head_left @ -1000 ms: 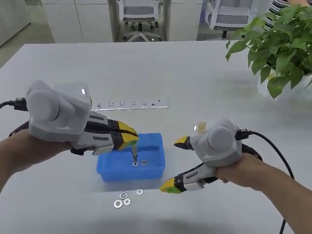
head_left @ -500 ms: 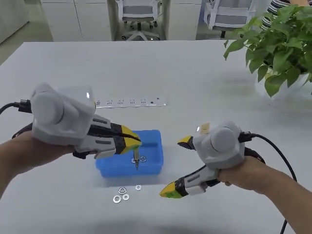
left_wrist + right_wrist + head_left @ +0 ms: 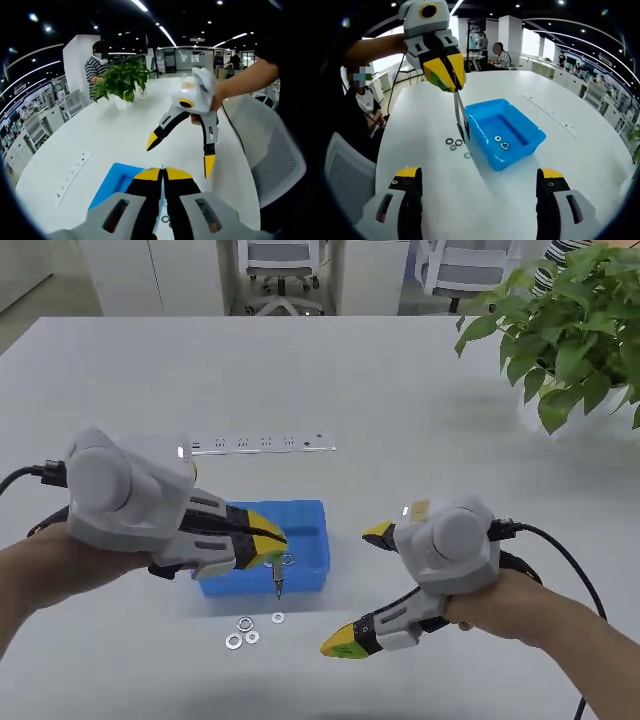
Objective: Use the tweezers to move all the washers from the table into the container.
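Observation:
My left gripper [image 3: 272,538] is shut on thin metal tweezers [image 3: 277,578], which point down over the near rim of the blue container [image 3: 300,520]. In the right gripper view the tweezers [image 3: 460,117] hang just beside the container [image 3: 525,127], with nothing visible between their tips. Two washers [image 3: 498,138] lie inside it. Several washers [image 3: 245,630] lie on the table in front of the container and are also seen as washers [image 3: 454,144] below the tweezer tips. My right gripper [image 3: 360,590] is open and holds nothing, to the right of the container.
A white power strip [image 3: 258,445] lies on the table beyond the container. At the far right stands a potted plant [image 3: 570,330]. Office chairs [image 3: 285,265] stand past the table's far edge. A person [image 3: 501,56] sits at a distant desk.
My left gripper has carried the tweezers from over the inside of the container to its near rim, closer to the loose washers. My right gripper has sunk slightly towards me.

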{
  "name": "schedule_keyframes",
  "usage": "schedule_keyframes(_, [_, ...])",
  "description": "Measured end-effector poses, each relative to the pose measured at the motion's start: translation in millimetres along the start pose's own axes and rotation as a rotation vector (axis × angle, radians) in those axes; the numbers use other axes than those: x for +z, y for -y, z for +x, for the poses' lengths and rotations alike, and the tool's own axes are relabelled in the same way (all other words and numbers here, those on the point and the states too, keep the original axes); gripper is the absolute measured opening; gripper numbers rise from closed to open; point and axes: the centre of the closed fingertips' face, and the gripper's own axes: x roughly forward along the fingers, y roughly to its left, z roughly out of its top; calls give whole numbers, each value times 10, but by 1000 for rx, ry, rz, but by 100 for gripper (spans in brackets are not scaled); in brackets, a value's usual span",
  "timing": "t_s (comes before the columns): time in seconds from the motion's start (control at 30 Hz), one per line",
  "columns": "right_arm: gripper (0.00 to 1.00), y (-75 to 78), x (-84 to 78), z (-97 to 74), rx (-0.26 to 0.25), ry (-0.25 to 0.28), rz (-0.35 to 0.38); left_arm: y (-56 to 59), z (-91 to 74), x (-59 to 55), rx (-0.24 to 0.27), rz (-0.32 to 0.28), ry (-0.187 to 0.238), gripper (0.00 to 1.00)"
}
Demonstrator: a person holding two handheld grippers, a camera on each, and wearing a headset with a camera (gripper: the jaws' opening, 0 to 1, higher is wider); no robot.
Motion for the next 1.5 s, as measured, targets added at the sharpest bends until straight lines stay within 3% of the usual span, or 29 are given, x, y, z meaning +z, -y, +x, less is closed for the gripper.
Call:
schedule_keyframes(0.83, [95,-72,-67,27,19,11,0,68,144,-272,-41,-5,-22,5])
schedule_keyframes(1.5, [92,-94,-145,40,26,8,11,84,221,-365,-53,15,-32,6])
